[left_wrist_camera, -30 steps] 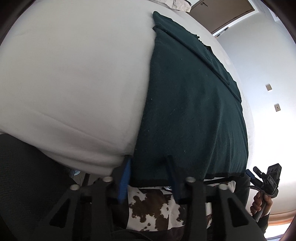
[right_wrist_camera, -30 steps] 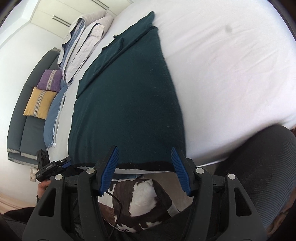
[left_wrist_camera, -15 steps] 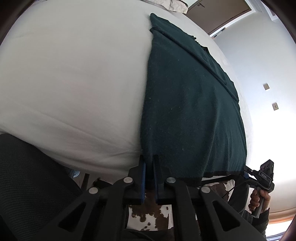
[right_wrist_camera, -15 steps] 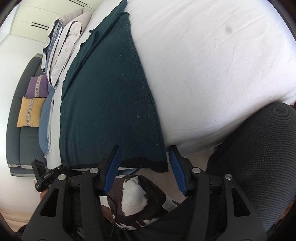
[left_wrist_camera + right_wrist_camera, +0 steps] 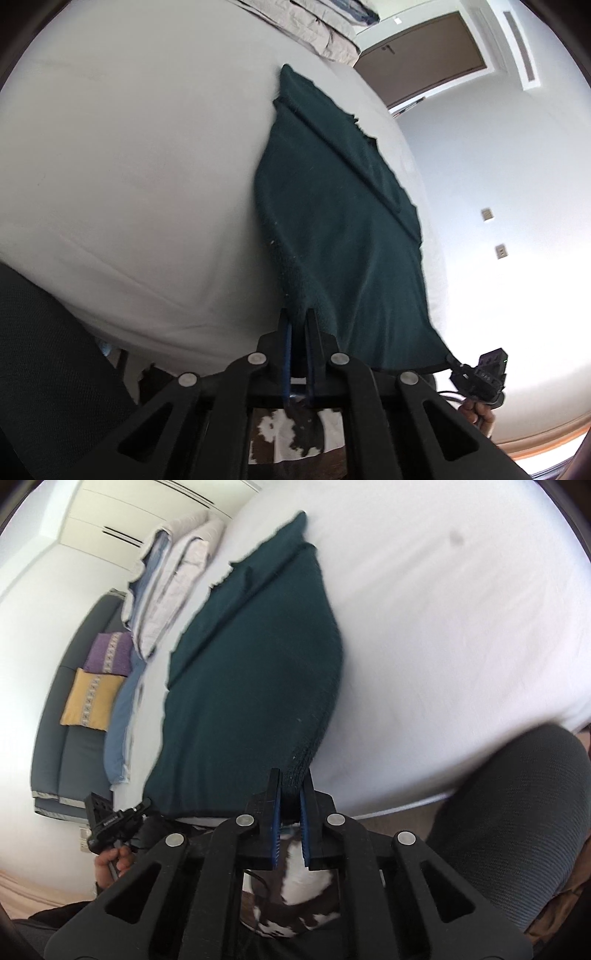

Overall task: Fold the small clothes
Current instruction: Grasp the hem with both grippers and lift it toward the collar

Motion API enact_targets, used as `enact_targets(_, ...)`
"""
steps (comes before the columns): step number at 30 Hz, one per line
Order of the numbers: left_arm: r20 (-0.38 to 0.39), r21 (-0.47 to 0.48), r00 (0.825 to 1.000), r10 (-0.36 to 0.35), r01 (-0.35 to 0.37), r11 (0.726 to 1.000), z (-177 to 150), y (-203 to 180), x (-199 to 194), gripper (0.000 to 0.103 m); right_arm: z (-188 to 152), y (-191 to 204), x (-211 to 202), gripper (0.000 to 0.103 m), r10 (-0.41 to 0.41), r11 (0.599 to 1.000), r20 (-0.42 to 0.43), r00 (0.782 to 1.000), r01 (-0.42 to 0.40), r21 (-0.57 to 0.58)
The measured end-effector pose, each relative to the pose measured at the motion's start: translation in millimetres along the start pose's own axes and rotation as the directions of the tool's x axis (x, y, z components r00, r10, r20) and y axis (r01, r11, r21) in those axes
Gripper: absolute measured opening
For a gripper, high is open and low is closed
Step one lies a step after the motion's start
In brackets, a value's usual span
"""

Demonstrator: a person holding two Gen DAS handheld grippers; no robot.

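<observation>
A wide bed (image 5: 461, 627) with a plain white sheet fills most of both views. A stack of folded bedding (image 5: 173, 579) in pale grey and blue lies along its far side. Beyond it stands a dark grey sofa (image 5: 55, 716) carrying a purple cushion (image 5: 109, 653) and a yellow cushion (image 5: 90, 701), both with a patterned stripe. White cupboard doors (image 5: 110, 513) line the wall behind. A brown door (image 5: 421, 66) sits in a white wall with two small wall plates (image 5: 493, 232). Daylight is bright and even. A dark mesh chair back (image 5: 517, 830) stands near the bed's edge.

left gripper (image 5: 298, 321) fingers clamped together, right gripper (image 5: 291, 786) fingers pinched likewise
</observation>
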State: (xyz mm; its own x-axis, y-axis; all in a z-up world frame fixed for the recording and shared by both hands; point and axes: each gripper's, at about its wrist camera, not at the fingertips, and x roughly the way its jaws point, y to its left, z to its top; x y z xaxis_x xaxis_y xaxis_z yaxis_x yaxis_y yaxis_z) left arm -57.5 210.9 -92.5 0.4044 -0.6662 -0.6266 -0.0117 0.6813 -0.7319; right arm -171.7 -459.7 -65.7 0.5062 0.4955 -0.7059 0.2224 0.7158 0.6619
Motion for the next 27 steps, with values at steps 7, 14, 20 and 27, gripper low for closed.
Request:
enact_targets(7,0.123,-0.085,0.974,-0.188,0.199,0.976,34.8,-15.4,-16.6,0.006,48.2,29.3,-8.5,0.007,0.095,0.995,0.102,0.990,-0.093,-0.029)
enact_targets(14,0.190,-0.086,0.951,-0.242,0.262,0.961,88.8,-34.7,-8.6,0.006,115.7,57.7,1.1,0.007,0.112,0.993,0.166,0.980,-0.103,-0.066)
enact_targets(20,0.211,-0.044,0.946,-0.246,0.260,0.965,147.1,-56.5,10.4,0.006,186.7,78.4,24.3,0.007,0.092,0.994,0.211,0.973,-0.077,-0.076)
enact_targets(27,0.216,-0.065,0.949,-0.228,0.247,0.967,221.1,-59.5,53.6,0.006,276.3,84.4,66.9,0.007,0.036,0.998,0.264,0.964,-0.023,-0.051)
